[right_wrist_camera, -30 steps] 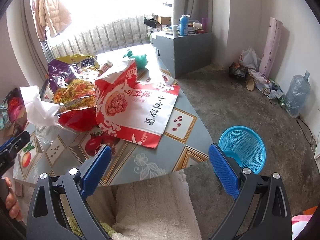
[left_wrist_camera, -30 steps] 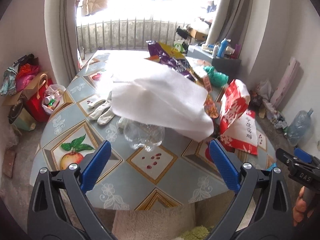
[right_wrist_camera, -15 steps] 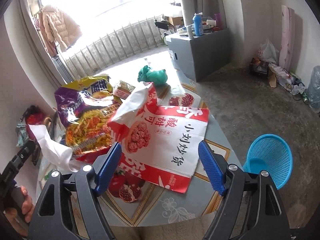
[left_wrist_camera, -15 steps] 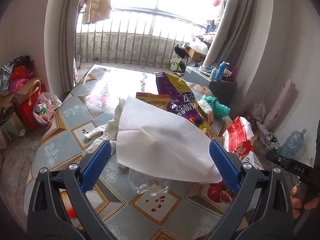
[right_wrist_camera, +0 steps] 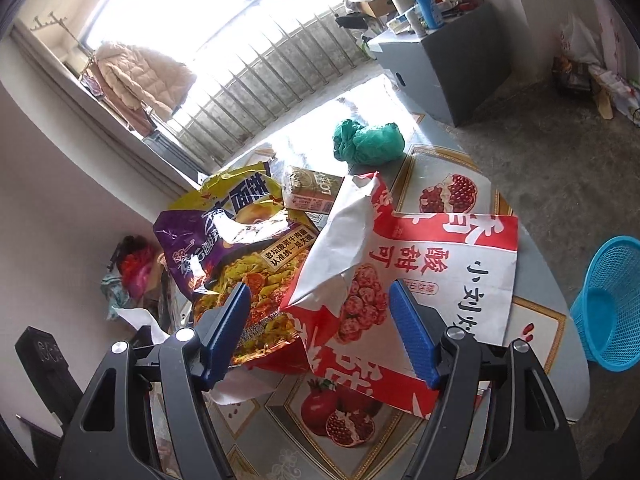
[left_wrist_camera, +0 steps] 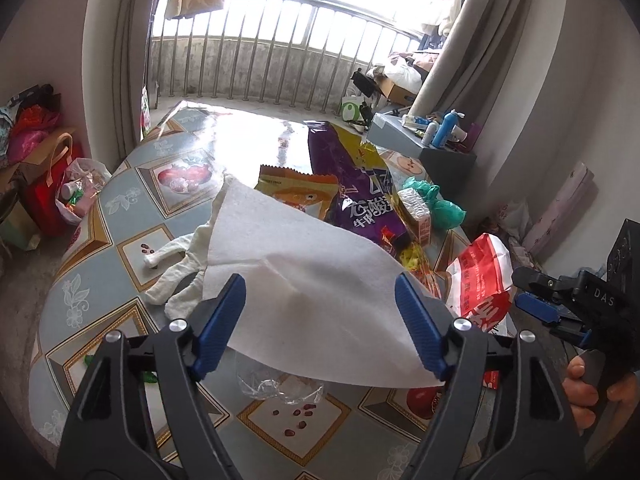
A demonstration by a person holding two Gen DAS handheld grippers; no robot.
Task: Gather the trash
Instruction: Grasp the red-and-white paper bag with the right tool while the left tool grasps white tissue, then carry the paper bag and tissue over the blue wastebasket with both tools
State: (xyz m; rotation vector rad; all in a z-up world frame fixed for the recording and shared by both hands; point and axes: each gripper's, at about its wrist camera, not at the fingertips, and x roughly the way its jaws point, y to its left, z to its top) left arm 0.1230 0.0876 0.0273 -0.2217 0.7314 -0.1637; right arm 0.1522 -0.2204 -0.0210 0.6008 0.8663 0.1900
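Trash lies on a table (left_wrist_camera: pixel 132 248) with a fruit-pattern cloth. In the left wrist view my left gripper (left_wrist_camera: pixel 320 320) is open above a white tissue sheet (left_wrist_camera: pixel 304 280) that partly covers a crushed clear plastic bottle (left_wrist_camera: pixel 280 388). In the right wrist view my right gripper (right_wrist_camera: pixel 320 332) is open just over a red-and-white paper bag (right_wrist_camera: pixel 400 280) and a purple-yellow noodle wrapper (right_wrist_camera: pixel 240 256). A small carton (right_wrist_camera: pixel 312 192) and a green plastic bag (right_wrist_camera: pixel 368 140) lie behind them. The right gripper also shows in the left wrist view (left_wrist_camera: pixel 540 300).
A blue basket (right_wrist_camera: pixel 608 304) stands on the floor right of the table. White gloves (left_wrist_camera: pixel 176 264) and an orange snack packet (left_wrist_camera: pixel 296 188) lie on the table. A grey cabinet (right_wrist_camera: pixel 444 52) with bottles stands behind. Bags (left_wrist_camera: pixel 48 184) sit on the floor at left.
Both grippers have moved forward and closer over the table. The tissue and the red bag now fill more of the views. Both stay open and empty.
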